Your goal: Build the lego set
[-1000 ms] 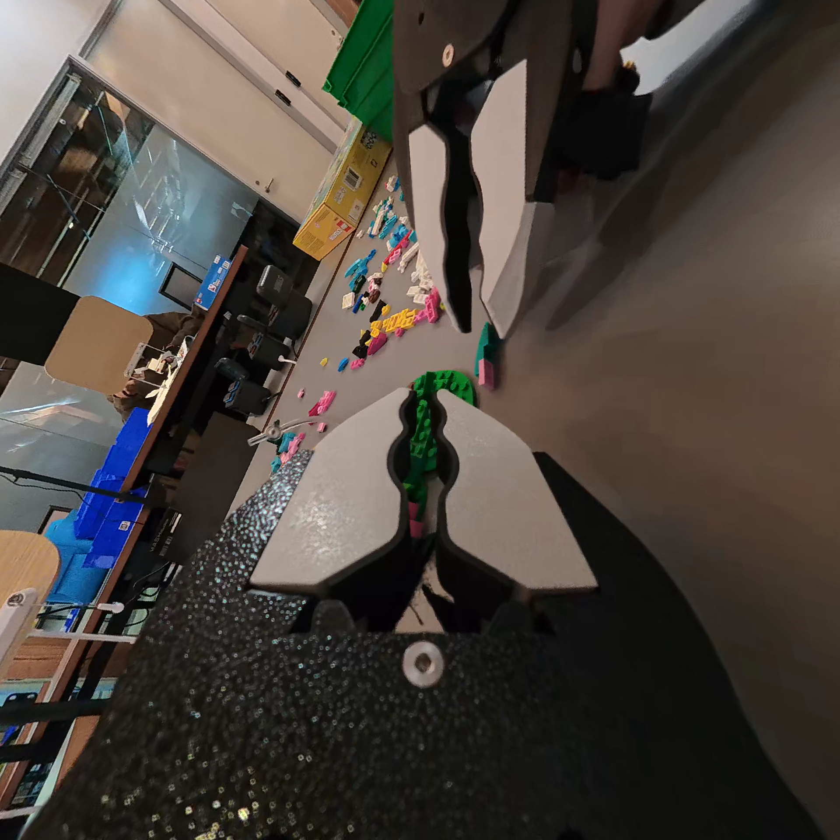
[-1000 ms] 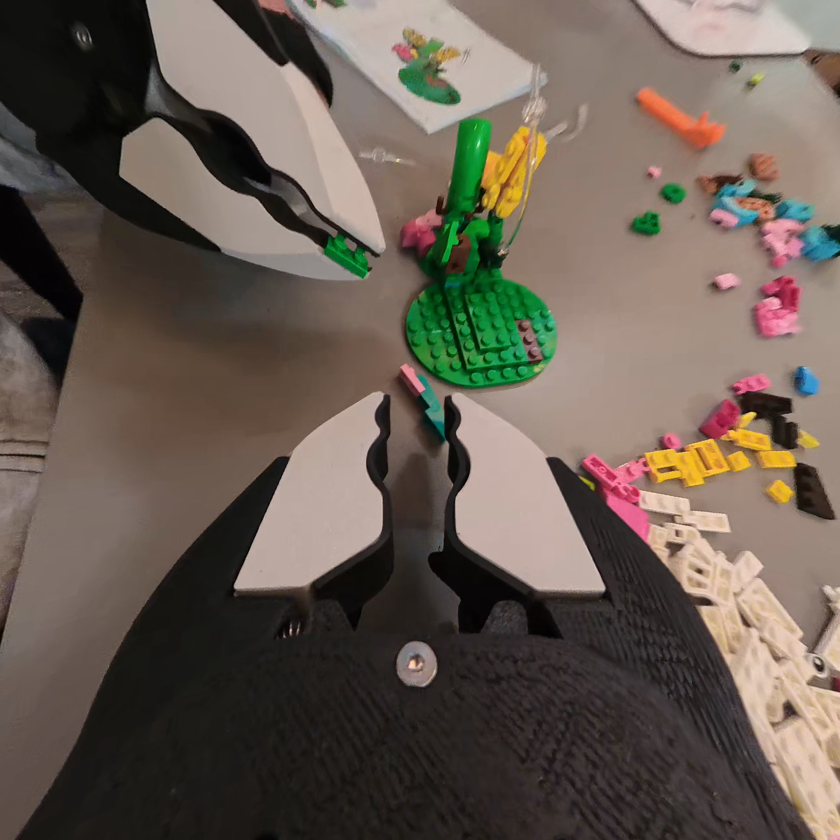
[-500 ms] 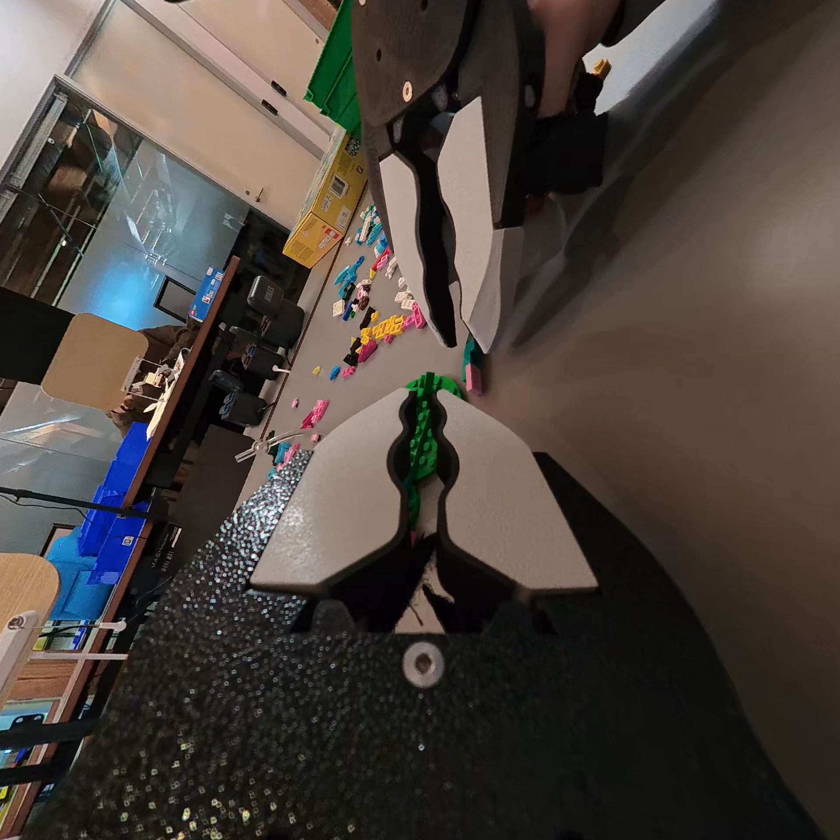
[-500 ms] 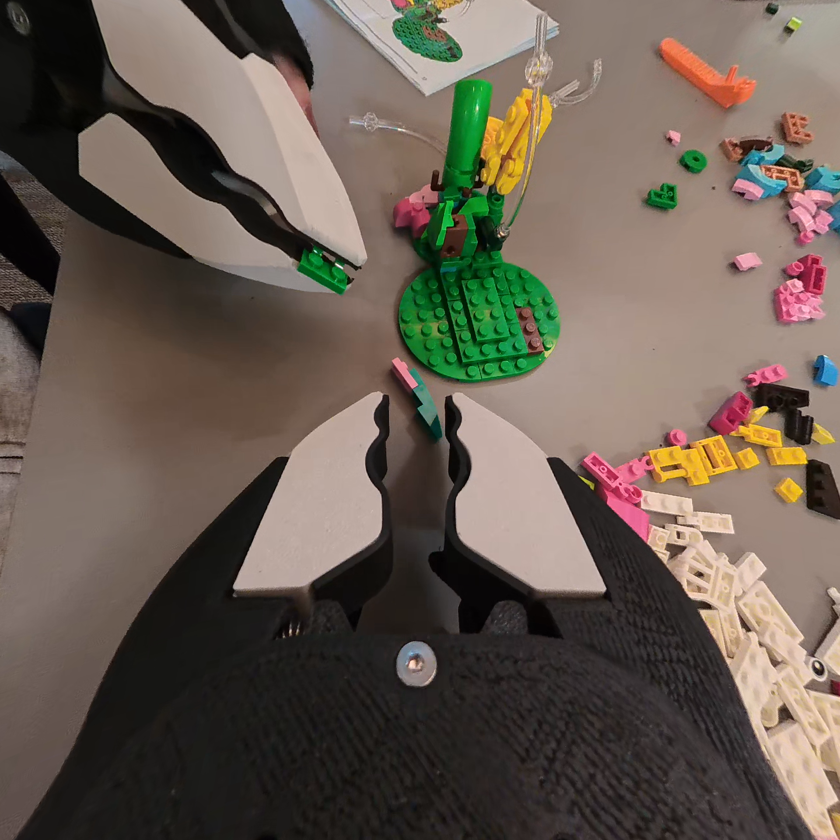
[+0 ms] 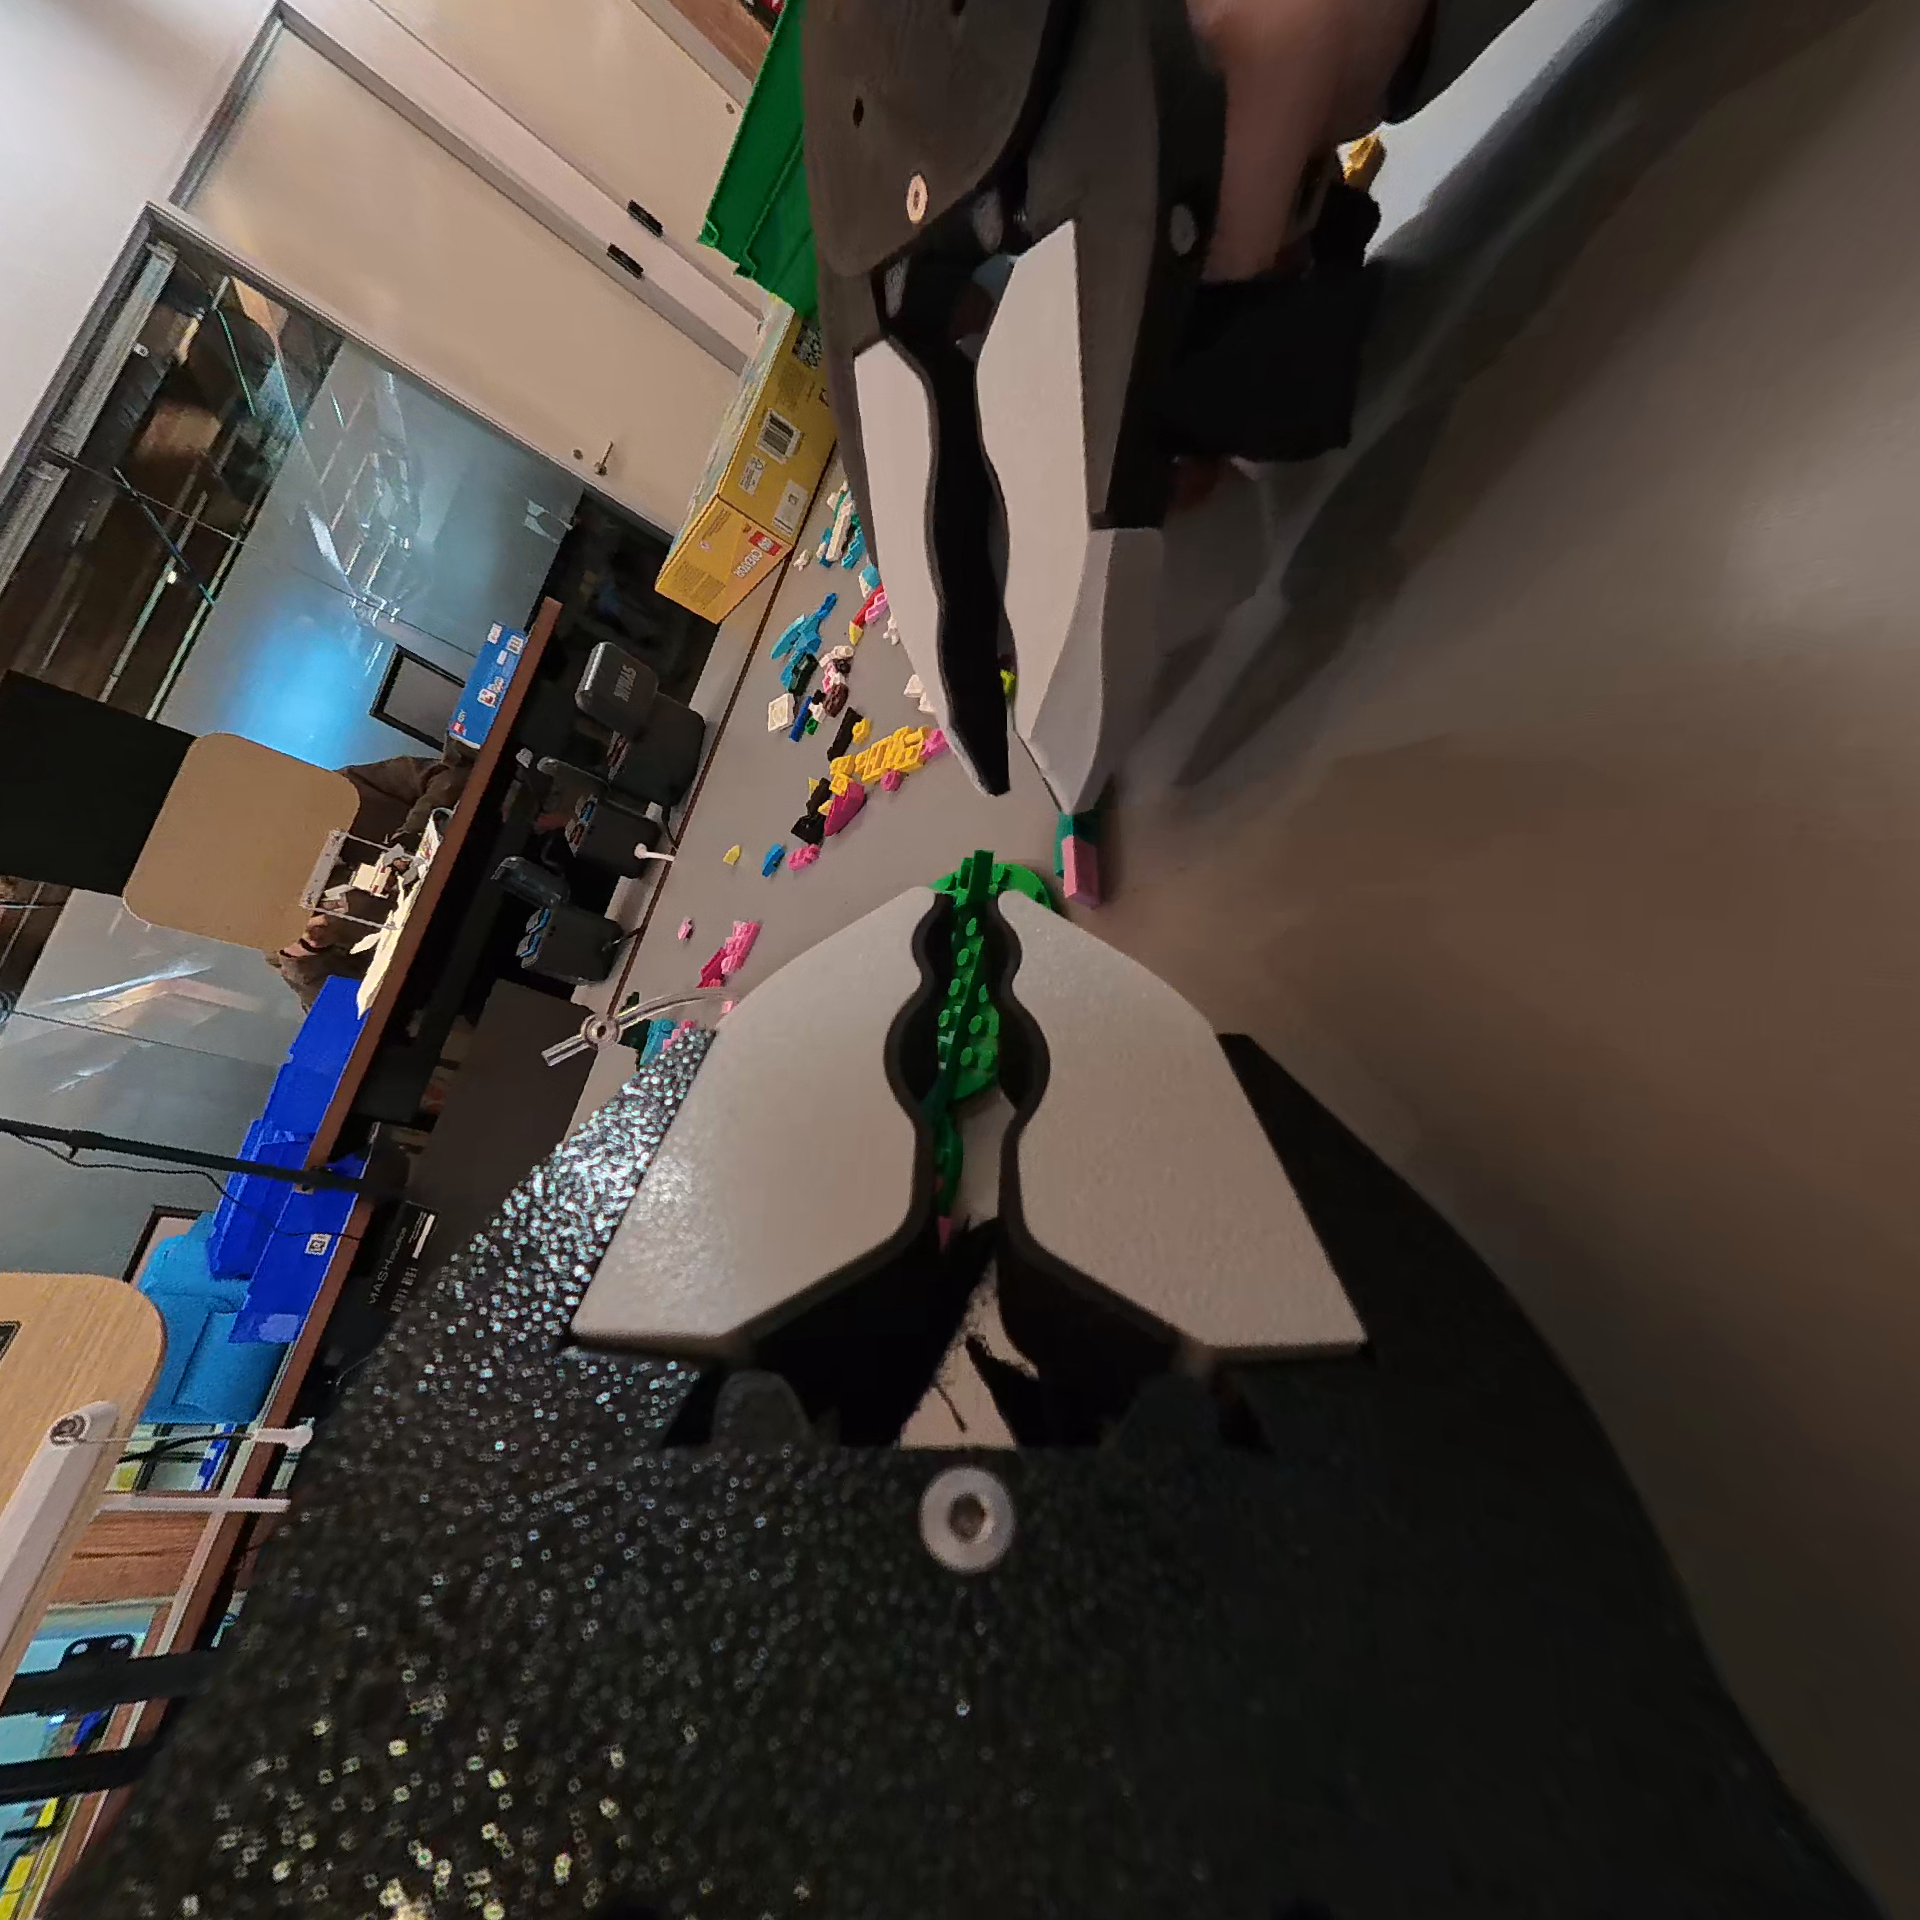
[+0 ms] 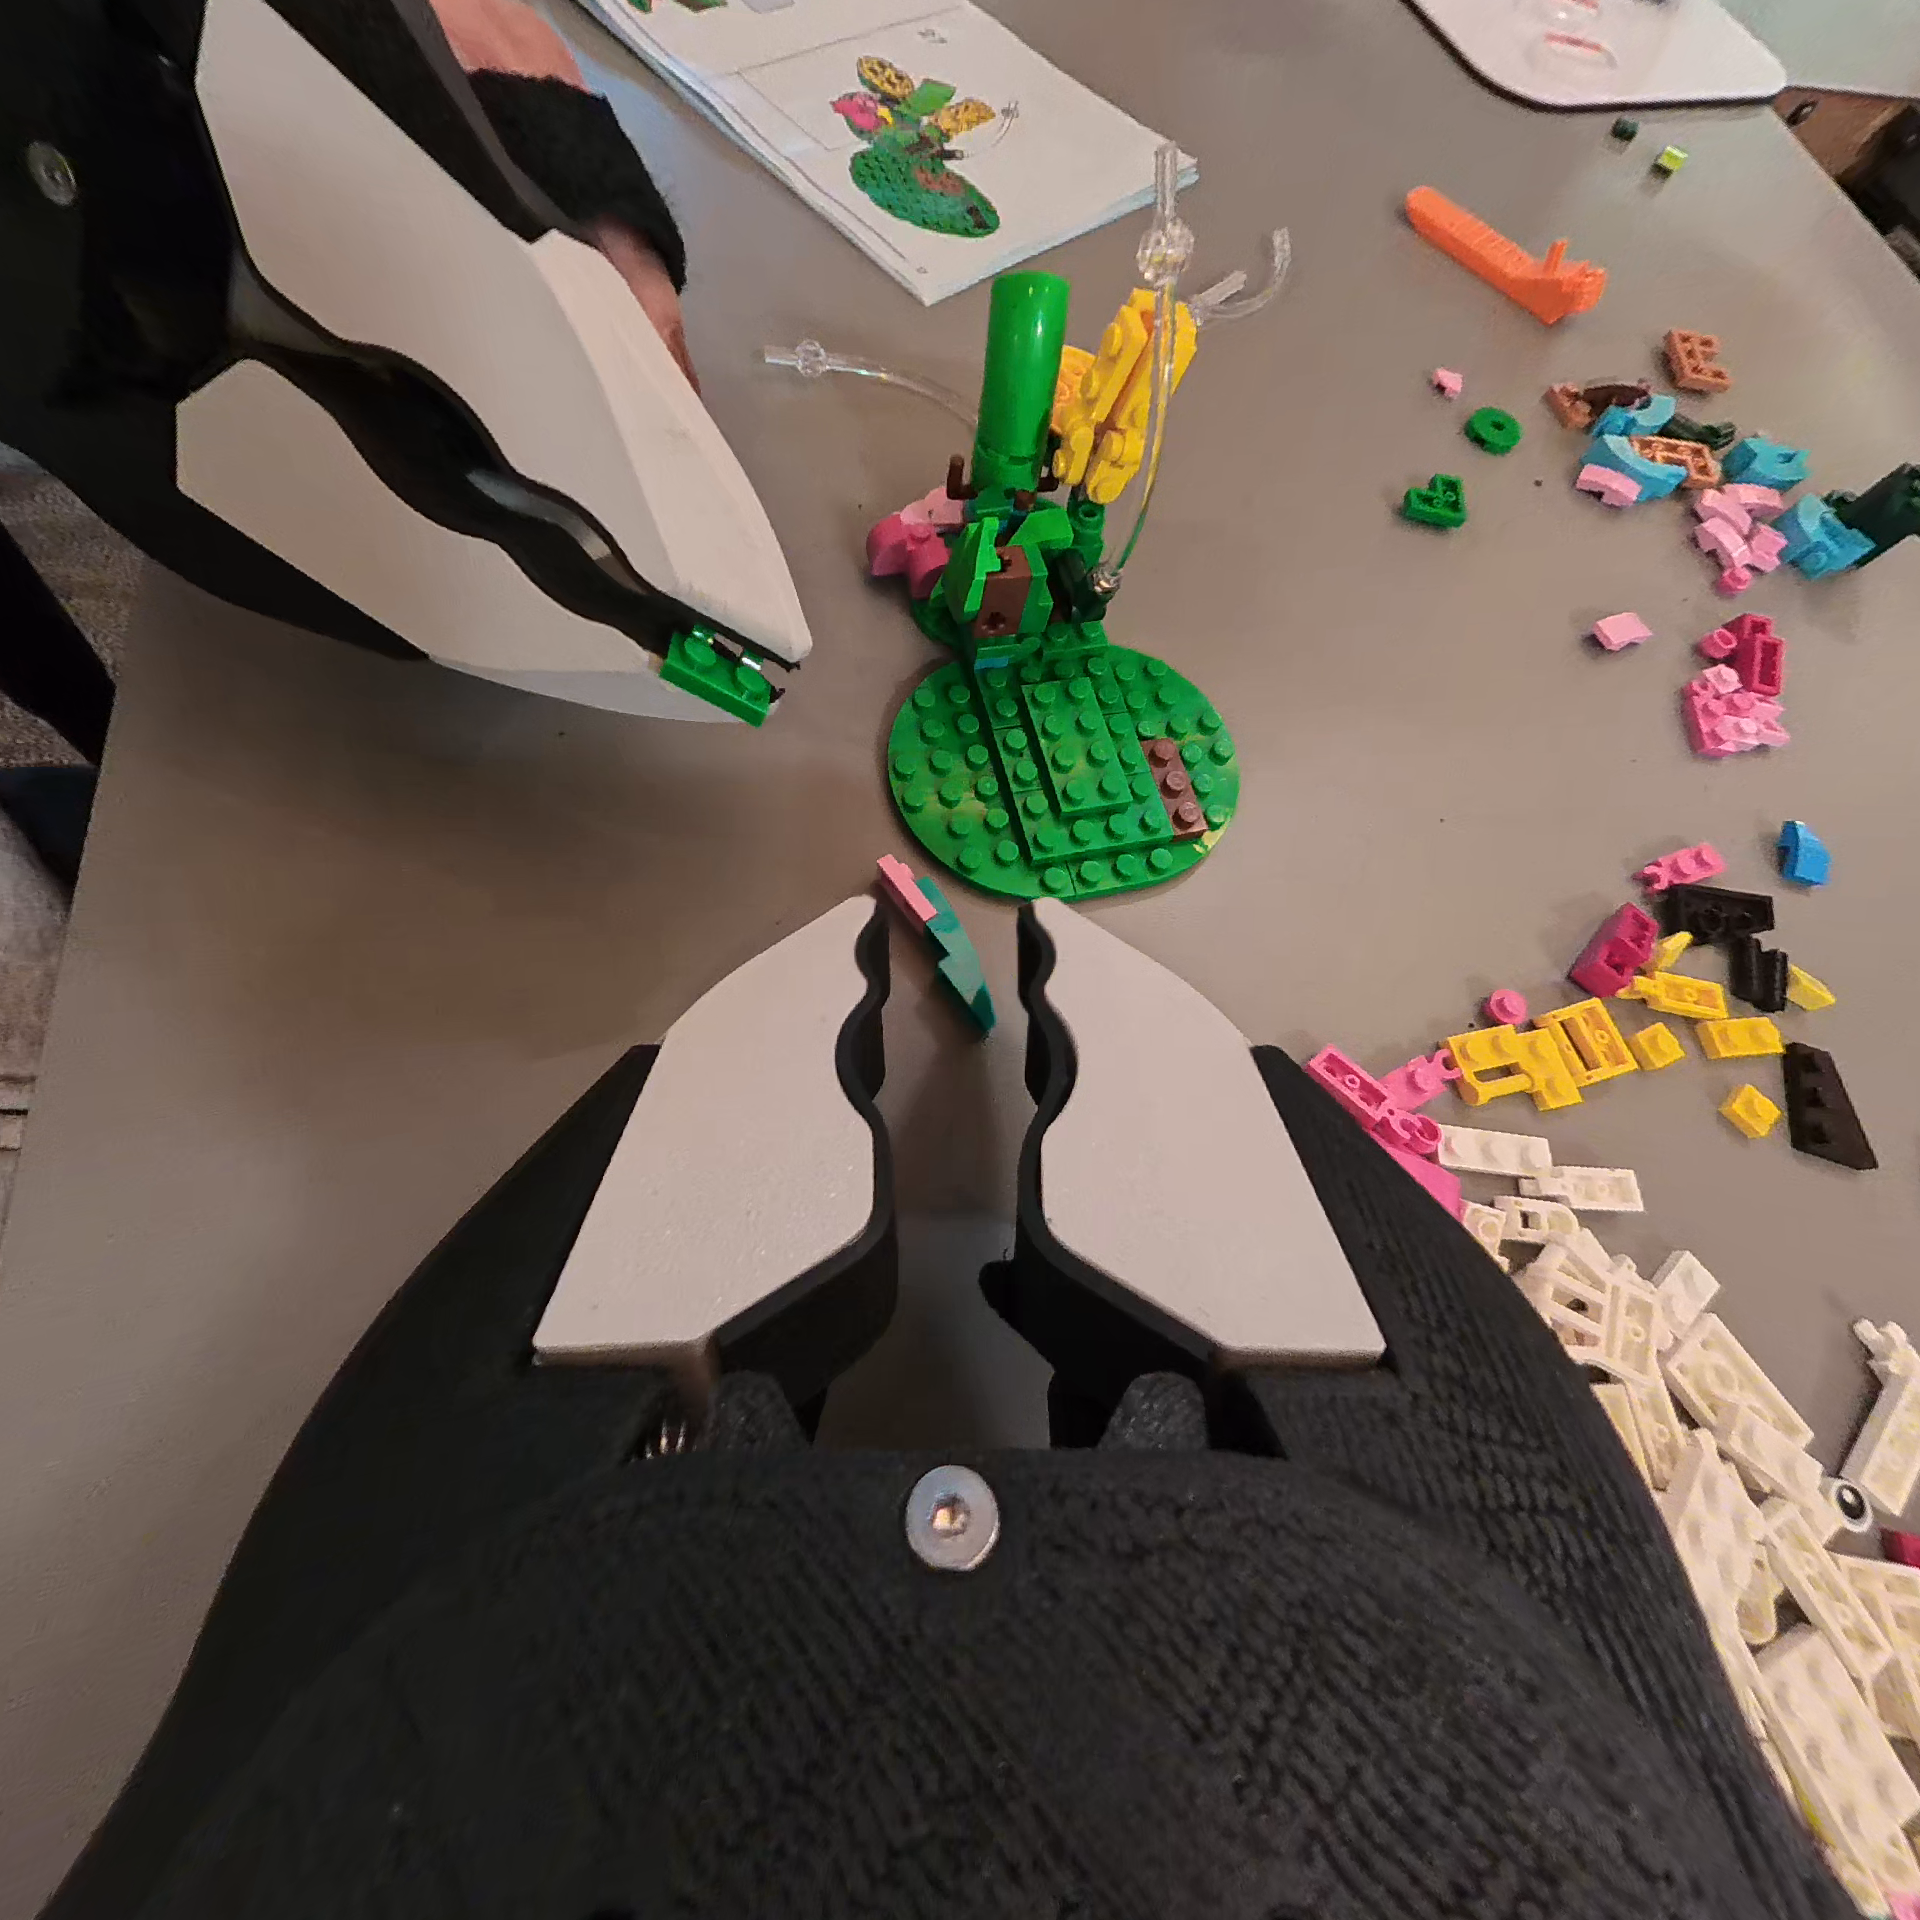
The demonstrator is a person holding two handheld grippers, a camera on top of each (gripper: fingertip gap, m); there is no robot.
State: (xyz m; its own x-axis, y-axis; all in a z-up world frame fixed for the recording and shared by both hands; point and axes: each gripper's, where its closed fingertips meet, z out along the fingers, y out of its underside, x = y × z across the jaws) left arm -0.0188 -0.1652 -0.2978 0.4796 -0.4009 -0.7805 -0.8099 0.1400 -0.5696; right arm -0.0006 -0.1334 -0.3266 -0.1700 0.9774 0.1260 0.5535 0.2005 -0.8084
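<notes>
My left gripper (image 6: 764,681): fingertips pinched on a small green brick (image 6: 719,675), both pads pressed against it, held clear above the grey table (image 6: 364,935) to the left of the build. My right gripper (image 6: 951,914): jaws spread, with a teal and pink piece (image 6: 940,951) lying on the table between the fingertips, neither pad touching it. Round green baseplate (image 6: 1060,769): just beyond my right fingertips, stacked green plates at its middle and a brown brick (image 6: 1174,790) near its right edge. Green cylinder (image 6: 1018,364), upright at the plate's far side, with yellow pieces (image 6: 1122,395) and clear curved parts (image 6: 1174,249) beside it. Instruction booklet (image 6: 904,135): open, beyond the build. Orange tool (image 6: 1496,260): far right. Loose pink, blue, yellow and black bricks (image 6: 1662,997): scattered to the right. Heap of white pieces (image 6: 1683,1382): near right. Yellow box (image 5: 748,499): at the table's far end in the left wrist view
</notes>
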